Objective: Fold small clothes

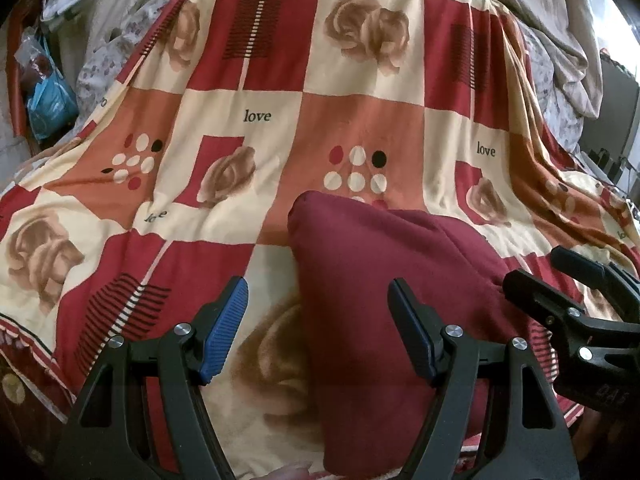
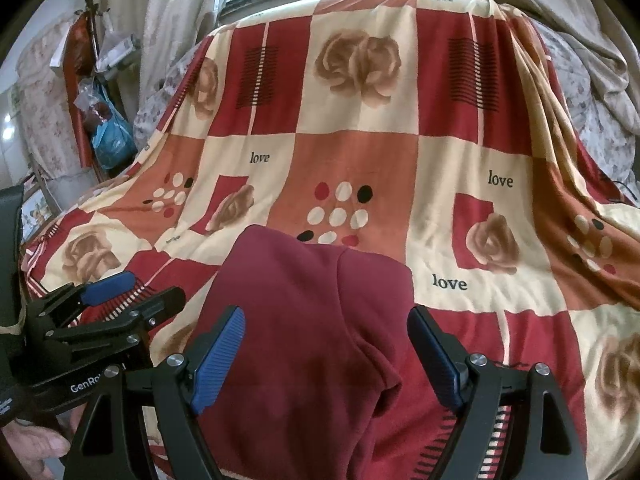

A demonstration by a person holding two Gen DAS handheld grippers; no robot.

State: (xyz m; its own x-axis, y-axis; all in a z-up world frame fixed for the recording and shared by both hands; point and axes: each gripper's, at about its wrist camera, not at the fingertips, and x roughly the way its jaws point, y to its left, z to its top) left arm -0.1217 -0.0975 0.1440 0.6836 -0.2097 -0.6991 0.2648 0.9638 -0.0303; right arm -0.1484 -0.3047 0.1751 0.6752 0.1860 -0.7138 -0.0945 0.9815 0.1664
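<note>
1. Left wrist view. Left gripper [image 1: 318, 320]: blue-padded jaws spread wide, holding nothing. It hangs over the near left part of the garment.
2. Same view. Maroon garment [image 1: 384, 280]: lies on the patchwork bedspread [image 1: 248, 116], partly folded, with its long axis running from the near edge away toward a rounded far corner. Its left edge passes between the jaws; the bulk lies to the right of centre.
3. Same view. Right gripper [image 1: 532, 276]: enters from the right, fingertips at the garment's right side. Whether it pinches cloth cannot be told here.
4. Right wrist view. Right gripper [image 2: 326, 350]: jaws apart, nothing clamped. The maroon garment [image 2: 312, 320] lies directly between and beneath them, a raised fold line running away along the middle.
5. Same view. Left gripper [image 2: 132, 292]: seen side-on at the left, fingers apart, just beside the garment's left edge over the bedspread [image 2: 460, 152].
6. Judgement: the right gripper is centred on the cloth and nearer its mass; the left would need to shift rightward to take an edge.
</note>
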